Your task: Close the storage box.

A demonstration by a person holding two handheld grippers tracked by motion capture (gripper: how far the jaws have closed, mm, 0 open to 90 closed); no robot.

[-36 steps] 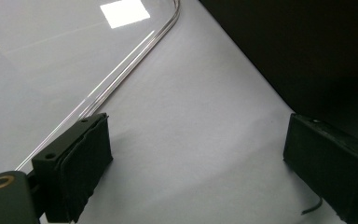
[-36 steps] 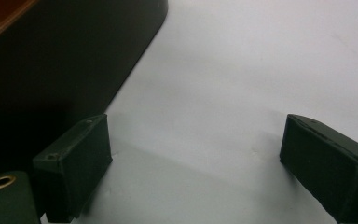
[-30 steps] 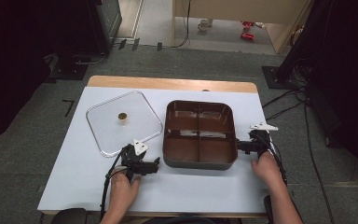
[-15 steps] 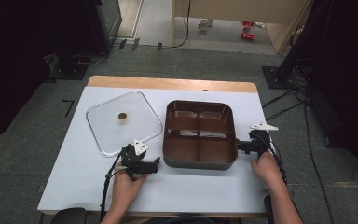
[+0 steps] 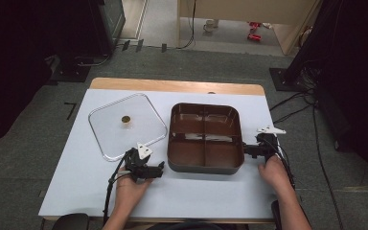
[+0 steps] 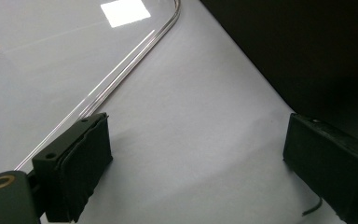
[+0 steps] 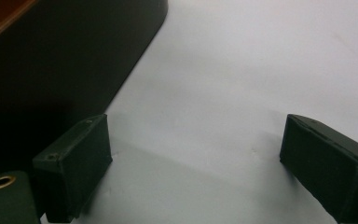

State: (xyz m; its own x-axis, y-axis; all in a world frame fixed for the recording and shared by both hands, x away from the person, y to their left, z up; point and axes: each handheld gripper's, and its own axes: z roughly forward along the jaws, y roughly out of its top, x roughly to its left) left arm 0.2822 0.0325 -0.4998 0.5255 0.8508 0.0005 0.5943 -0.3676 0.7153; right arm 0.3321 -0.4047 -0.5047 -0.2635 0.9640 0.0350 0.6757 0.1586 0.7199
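Little has changed in a second: the left gripper (image 5: 159, 167) and right gripper (image 5: 246, 149) flank the brown divided tray (image 5: 205, 137) mid-table, jaws spread wide, empty; clear lid (image 5: 127, 125) beside.

Both forearms enter from the table's (image 5: 76, 191) near edge. Left hand (image 5: 129, 184) grips the left gripper (image 5: 160, 167), held low over the table surface — jaws spread wide, nothing between them. Right hand (image 5: 273, 170) grips the right gripper (image 5: 245, 150), likewise low over the table — jaws wide apart, pads bare, pointing toward the left gripper's side.
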